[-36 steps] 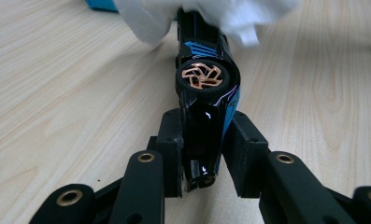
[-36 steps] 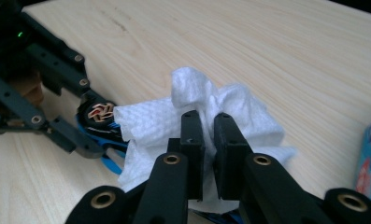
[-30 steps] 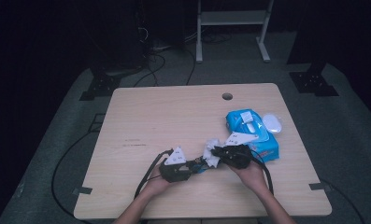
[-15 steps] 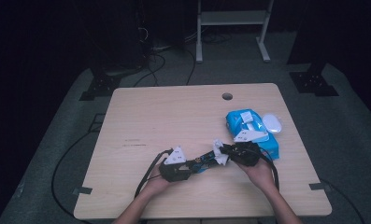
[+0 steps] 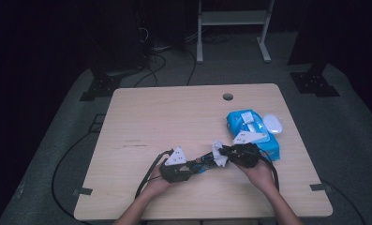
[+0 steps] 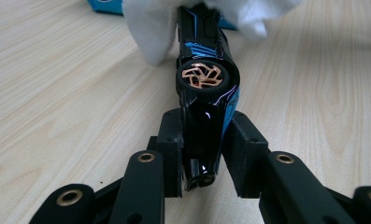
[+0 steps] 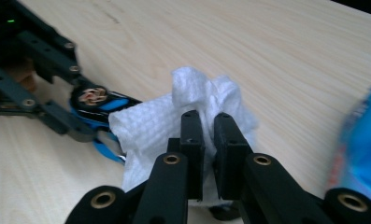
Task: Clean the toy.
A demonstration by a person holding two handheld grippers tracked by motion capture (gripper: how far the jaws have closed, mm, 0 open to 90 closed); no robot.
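Note:
A black toy car (image 6: 204,107) with blue stripes and a copper-coloured wheel (image 6: 202,77) lies on its side between the jaws of my left gripper (image 6: 204,144), which is shut on its near end. In the high view the left gripper (image 5: 198,164) sits near the table's front edge and the car (image 5: 203,162) points right. My right gripper (image 7: 209,123) is shut on a crumpled white wipe (image 7: 150,126) that drapes over the car's far end (image 7: 99,100). From above, the wipe (image 5: 219,154) sits at the tip of the right gripper (image 5: 226,154).
A blue pack of wipes (image 5: 240,119) lies just behind my right hand, with a white oval object (image 5: 272,123) beside it. The wooden table (image 5: 174,117) has a cable hole (image 5: 227,96) at the back. Cables and a stand's legs lie on the floor beyond.
My right gripper has slid a little to the right with the wipe, along the car. The left gripper and the car have stayed in place.

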